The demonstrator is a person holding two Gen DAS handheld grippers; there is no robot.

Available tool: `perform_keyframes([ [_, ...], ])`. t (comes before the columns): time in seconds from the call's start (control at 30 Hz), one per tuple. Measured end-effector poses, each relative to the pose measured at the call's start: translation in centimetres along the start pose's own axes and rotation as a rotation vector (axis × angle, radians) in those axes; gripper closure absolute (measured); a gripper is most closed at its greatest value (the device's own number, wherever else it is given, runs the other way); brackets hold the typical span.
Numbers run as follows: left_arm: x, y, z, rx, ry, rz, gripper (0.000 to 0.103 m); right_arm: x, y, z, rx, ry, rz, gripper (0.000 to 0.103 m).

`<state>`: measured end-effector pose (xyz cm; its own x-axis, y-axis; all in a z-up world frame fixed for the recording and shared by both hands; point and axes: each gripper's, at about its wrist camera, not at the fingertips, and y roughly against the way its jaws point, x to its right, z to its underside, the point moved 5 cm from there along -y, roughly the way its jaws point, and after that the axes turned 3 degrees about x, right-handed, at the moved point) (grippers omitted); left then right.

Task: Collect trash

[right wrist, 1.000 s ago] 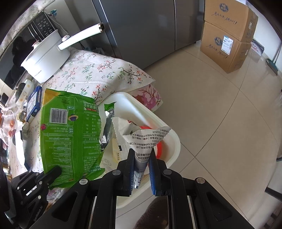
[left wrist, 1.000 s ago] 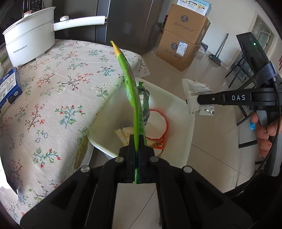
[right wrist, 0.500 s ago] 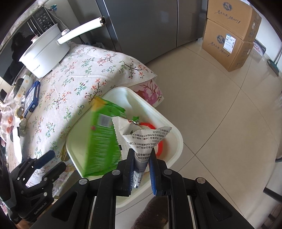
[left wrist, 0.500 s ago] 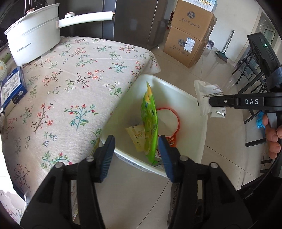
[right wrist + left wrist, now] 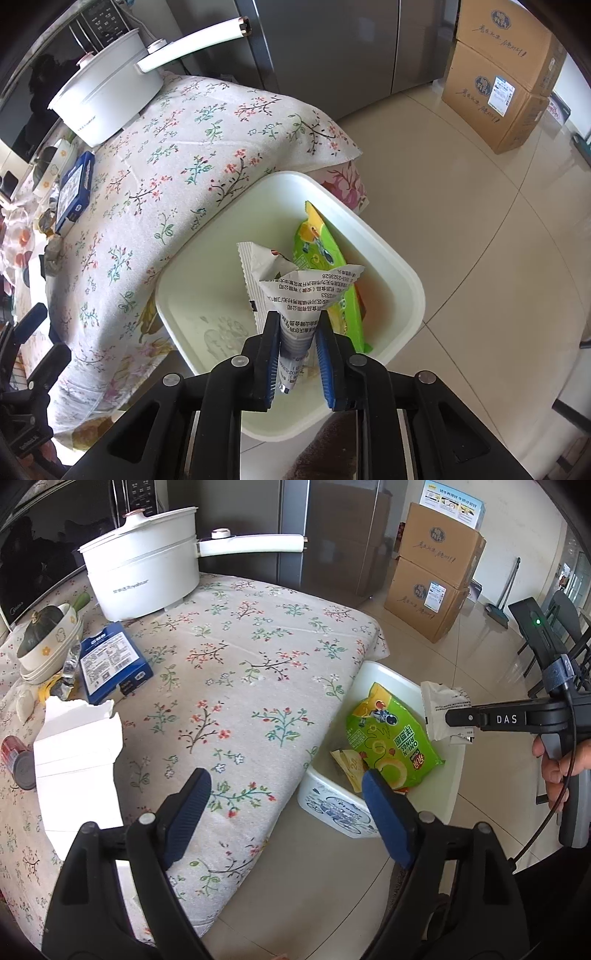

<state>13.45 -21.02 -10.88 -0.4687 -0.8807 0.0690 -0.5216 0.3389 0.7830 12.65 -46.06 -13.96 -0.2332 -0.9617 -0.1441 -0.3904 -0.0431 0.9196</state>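
Left gripper [image 5: 284, 794] is opening wide with nothing between its jaws, the green bag [image 5: 391, 738] is lying in the white bin [image 5: 332, 805], and the right gripper [image 5: 295, 328] is loosening around a white wrapper [image 5: 306, 291] over the bin.

Glossy beige floor tiles [image 5: 413, 653] reflect bright daylight, and behind the surface [image 5: 236, 672], draped in a flowered cloth, stand tall grey steel cabinet doors [image 5: 332, 55], possibly a fridge. Two stacked cardboard boxes [image 5: 436, 579] sit on the floor against a pale wall, with a broom [image 5: 508, 590] leaning nearby. At the far right edge are dark chair frames [image 5: 565, 627], too warped to make out well.
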Motion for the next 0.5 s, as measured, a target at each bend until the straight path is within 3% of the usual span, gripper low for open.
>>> perform_keyframes([
  [0.07,-0.9,0.6,0.1,0.005,0.011,-0.01,0.018,-0.7,0.1,-0.2,0.01,-0.003,-0.018,0.052],
  [0.1,-1.2,0.9,0.1,0.008,0.014,-0.015,0.017,-1.0,0.3,-0.4,0.023,-0.004,-0.022,0.048],
  [0.5,-5.9,3.9,0.5,0.039,0.073,-0.074,0.012,-4.3,0.4,-1.0,0.03,0.039,-0.023,0.046],
])
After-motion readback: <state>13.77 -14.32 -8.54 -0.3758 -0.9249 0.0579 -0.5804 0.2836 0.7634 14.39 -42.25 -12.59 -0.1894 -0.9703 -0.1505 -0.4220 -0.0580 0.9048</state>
